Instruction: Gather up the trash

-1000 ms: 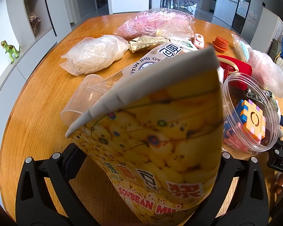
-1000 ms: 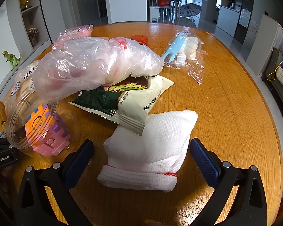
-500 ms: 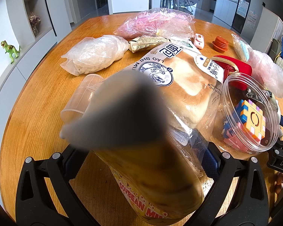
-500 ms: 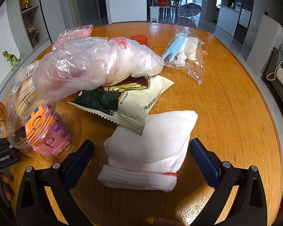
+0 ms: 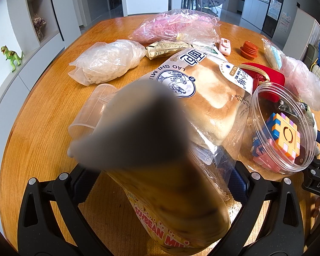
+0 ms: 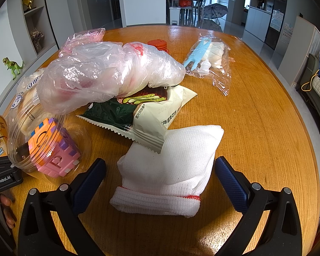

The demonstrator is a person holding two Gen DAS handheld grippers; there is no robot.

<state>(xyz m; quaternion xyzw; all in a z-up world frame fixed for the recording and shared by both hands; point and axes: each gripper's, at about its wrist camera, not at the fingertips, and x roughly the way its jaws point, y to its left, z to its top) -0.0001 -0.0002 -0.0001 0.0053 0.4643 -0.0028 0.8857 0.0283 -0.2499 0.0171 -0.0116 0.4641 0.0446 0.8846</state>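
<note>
The left gripper (image 5: 160, 181) is spread wide around a yellow soybean milk carton (image 5: 172, 209), whose side reads "SOYBEAN MI…" in red; its top end sits so near the lens that it is only a dark blur, and whether the blue pads (image 5: 85, 183) press its sides cannot be told, since the carton hides the contact. Behind the carton lies a bagged bread loaf (image 5: 204, 98) with a round blue emblem, the letters "LAO SHI MI…" and Chinese characters, all upside down from this side. The left view alone shows an overturned clear measuring cup (image 5: 91, 111), a crumpled clear plastic bag (image 5: 108, 60), a bag of pink loops (image 5: 177, 26), a small crumpled wrapper (image 5: 166, 49), a pink gadget (image 5: 225, 45) and a red case (image 5: 264, 74). A clear tub (image 5: 281, 128) holding a colourful foam cube (image 5: 285, 136) shows in both views. The right gripper (image 6: 160, 183) stands open and empty, its pads on either side of a folded white knit glove (image 6: 170, 170) with a red line at the cuff, not touching it. Only the right view shows a green and cream snack wrapper (image 6: 138, 113) printed with Chinese text and a faint "2026" date, overlapping the glove's far edge, a pinkish plastic bag (image 6: 104, 74) lying on top of it, and a clear packet with a blue fork-like piece (image 6: 209, 59) farther off on the wooden table (image 6: 266, 128). At the left edge a black body reads "GenRobot.AI" (image 6: 2, 180). A green toy dinosaur (image 6: 12, 65) stands on the side ledge.
</note>
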